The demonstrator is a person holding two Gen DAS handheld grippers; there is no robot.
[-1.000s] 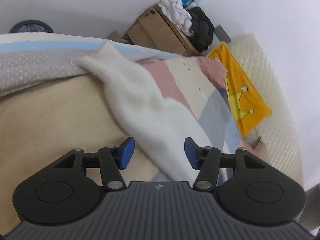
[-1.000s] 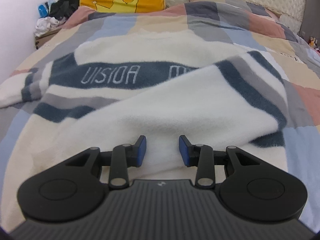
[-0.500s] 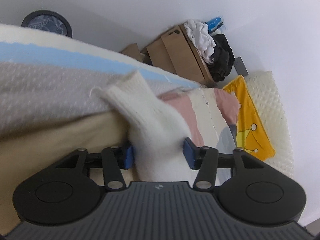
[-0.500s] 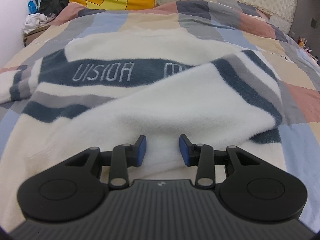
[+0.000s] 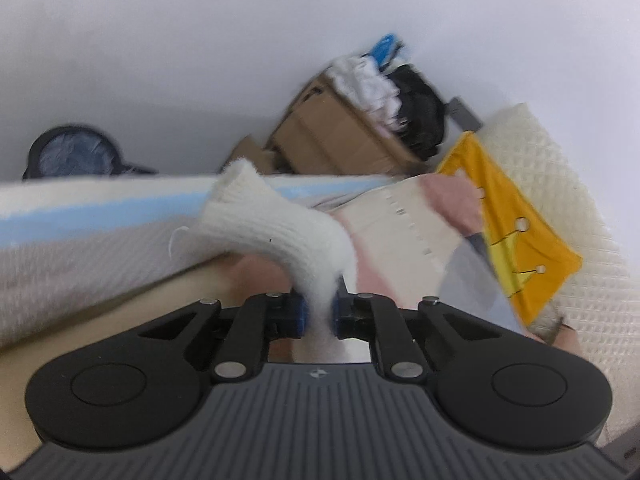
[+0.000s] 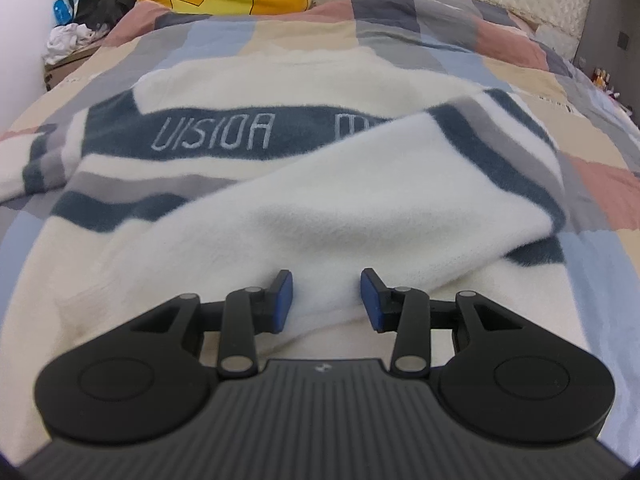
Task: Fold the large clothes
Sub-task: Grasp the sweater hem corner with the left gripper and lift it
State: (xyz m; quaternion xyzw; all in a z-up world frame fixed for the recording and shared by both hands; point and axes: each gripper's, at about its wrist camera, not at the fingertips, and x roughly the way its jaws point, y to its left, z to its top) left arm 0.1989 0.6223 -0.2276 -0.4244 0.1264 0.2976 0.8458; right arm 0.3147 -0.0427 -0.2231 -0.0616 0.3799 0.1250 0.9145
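A white sweater (image 6: 224, 92) with dark blue and grey stripes and lettering lies spread on the patchwork quilt (image 6: 520, 80). One sleeve is folded across its body. My right gripper (image 6: 326, 300) stands open low over that folded sleeve, with white fabric lying between its blue pads. In the left wrist view the other white sleeve (image 5: 272, 224), ribbed cuff outward, hangs lifted off the bed edge. My left gripper (image 5: 318, 312) is closing its jaws, and the pads pinch the sleeve between them.
A yellow crown pillow (image 5: 516, 232) leans on the quilted headboard (image 5: 568, 184). A cardboard box (image 5: 340, 136) piled with white and black clothes stands by the wall beside the bed. A dark round object (image 5: 76, 152) sits past the mattress edge.
My left gripper has shut its jaws on the white sleeve and lifted it off the bed. The right gripper has hardly moved.
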